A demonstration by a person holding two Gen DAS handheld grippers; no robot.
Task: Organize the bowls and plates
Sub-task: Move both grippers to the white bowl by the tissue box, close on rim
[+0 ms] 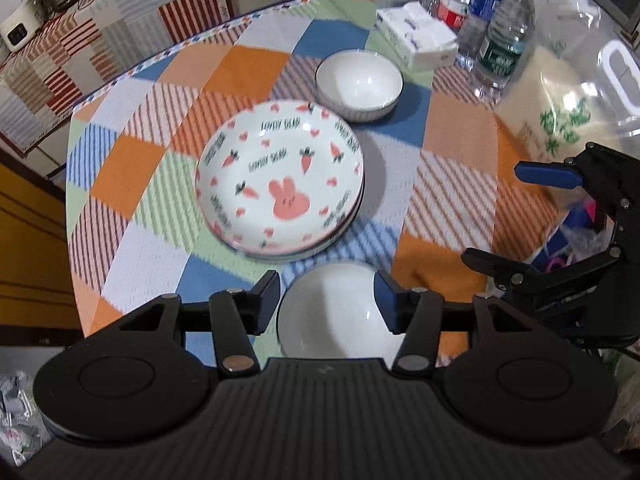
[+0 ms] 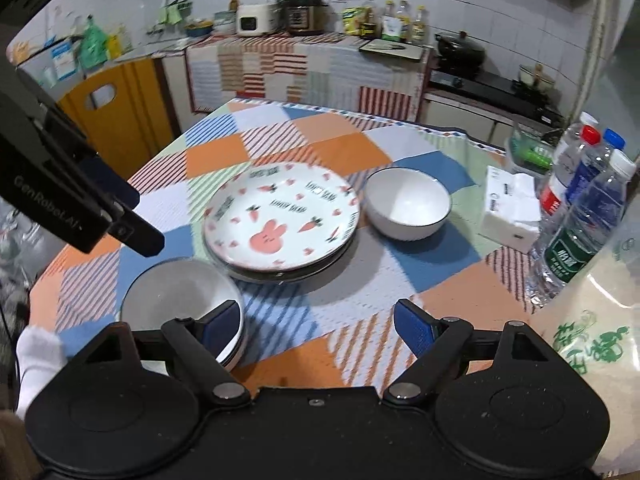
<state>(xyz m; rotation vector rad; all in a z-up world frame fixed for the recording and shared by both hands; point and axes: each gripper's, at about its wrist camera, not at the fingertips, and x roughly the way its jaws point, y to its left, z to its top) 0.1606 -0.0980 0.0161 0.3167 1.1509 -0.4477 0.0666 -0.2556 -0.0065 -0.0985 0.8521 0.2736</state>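
Landmark: the rabbit plate (image 1: 280, 178), top of a short stack at the middle of the checked tablecloth (image 1: 132, 168); at least one darker-rimmed plate shows under it. Near bowl (image 1: 338, 312), plain white, sits on the cloth just beside the stack on the camera side; far bowl (image 1: 359, 84), white with a thin dark rim and a ribbed outer wall, sits just beyond the stack toward the water bottles (image 1: 496, 28) and tissue pack (image 1: 418, 36). Left gripper (image 1: 326, 300) hangs above the near bowl, jaws apart, nothing clamped; pads clear of the rim. Right gripper (image 2: 318, 326) is off to the stack's side, jaws spread wide, empty. Judgement: all pieces look like glazed ceramic, so stiff, fairly heavy for their size, slick on the pads, and liable to chip if knocked rim to rim. Best hold for a bowl is probably across the wall at the rim, one pad inside and one outside; plates by the upturned lip. The cloth is woven and soft, so it should cushion a set-down.
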